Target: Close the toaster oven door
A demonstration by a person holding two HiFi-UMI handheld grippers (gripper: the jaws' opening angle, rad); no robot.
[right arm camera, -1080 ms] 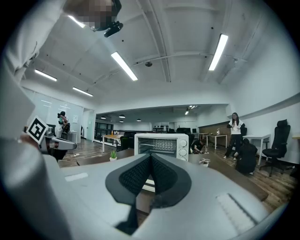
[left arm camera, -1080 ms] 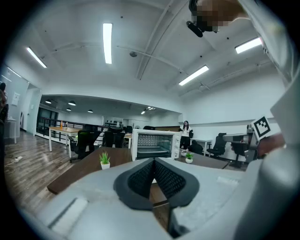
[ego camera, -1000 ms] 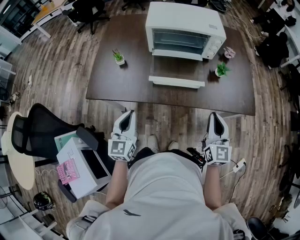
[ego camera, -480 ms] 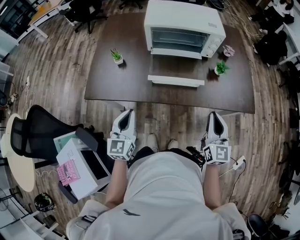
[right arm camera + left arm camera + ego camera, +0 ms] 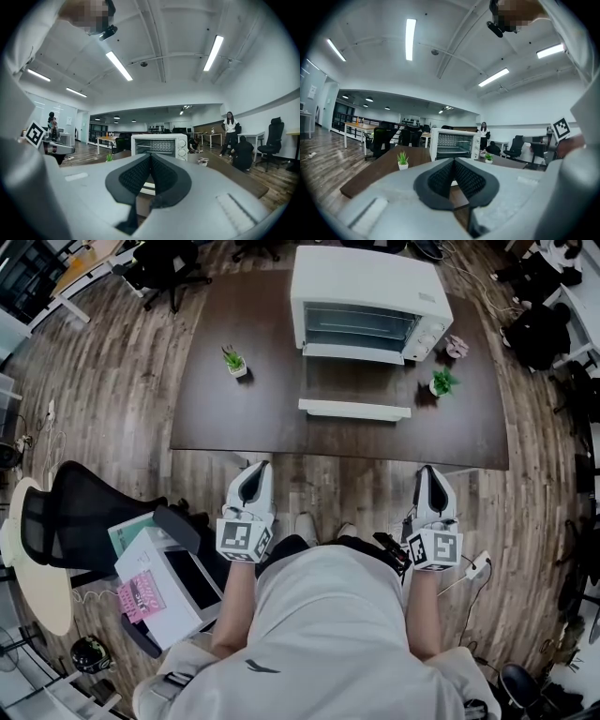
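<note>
Now, toaster oven point(image 5: 367, 279) open, rack point(image 5: 359, 334) inside

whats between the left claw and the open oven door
Only wood floor and bare table edge separate left claw and door, per head view.

Grey shirt point(image 5: 328, 634); white left gripper point(image 5: 256, 468), right gripper point(image 5: 428, 470).

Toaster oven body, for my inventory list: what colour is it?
The toaster oven is white, clearest in the head view.
</note>
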